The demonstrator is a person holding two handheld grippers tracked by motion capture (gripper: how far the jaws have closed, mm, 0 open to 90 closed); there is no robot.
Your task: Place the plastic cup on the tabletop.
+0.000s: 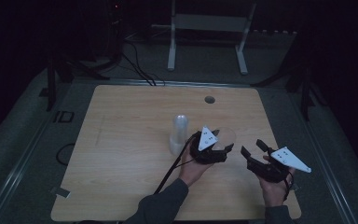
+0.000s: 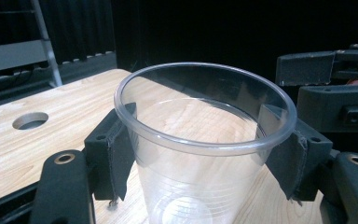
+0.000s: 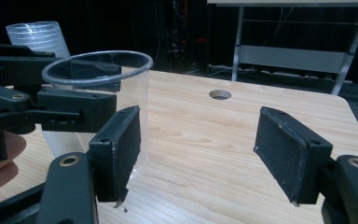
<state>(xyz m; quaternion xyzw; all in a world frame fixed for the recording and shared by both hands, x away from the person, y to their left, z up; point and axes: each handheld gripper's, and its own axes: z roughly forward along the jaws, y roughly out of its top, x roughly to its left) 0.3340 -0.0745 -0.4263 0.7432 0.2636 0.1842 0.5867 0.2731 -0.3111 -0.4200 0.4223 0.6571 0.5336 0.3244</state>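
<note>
Taking the stack of cups [image 1: 179, 134] on the wooden table [image 1: 121, 154] as the landmark, the work in hand looks like pulling one clear cup [image 1: 224, 138] away from that stack and setting it down or passing it on. The stack stands upright near the middle of the table; the single cup is just to its right, upright, and its base looks to be at or just above the tabletop, though I cannot tell whether it touches. The left gripper [image 1: 214, 148] has its jaws closed on this cup, one pad [image 2: 121, 154] pressed to each side of the wall just below the rim, as the left gripper view shows plainly. To do this step well, I judge the squeeze should stay light, since a thin plastic wall will buckle and spring out; keep the cup level and move it clear of the stack before releasing. The left hand [image 1: 193, 168] comes in from the near edge, forearm angled up toward the stack, gripper pointing away and slightly right. Farther right of the stack, well apart from it, the right gripper [image 1: 251, 148] is held low over the table with its jaws wide open and nothing between them; its own view shows the cup [image 3: 116, 93] just beyond its left pad [image 3: 121, 149]. The right hand [image 1: 275, 189] sits near the table's near right corner, gripper aimed back toward the cup.
</note>
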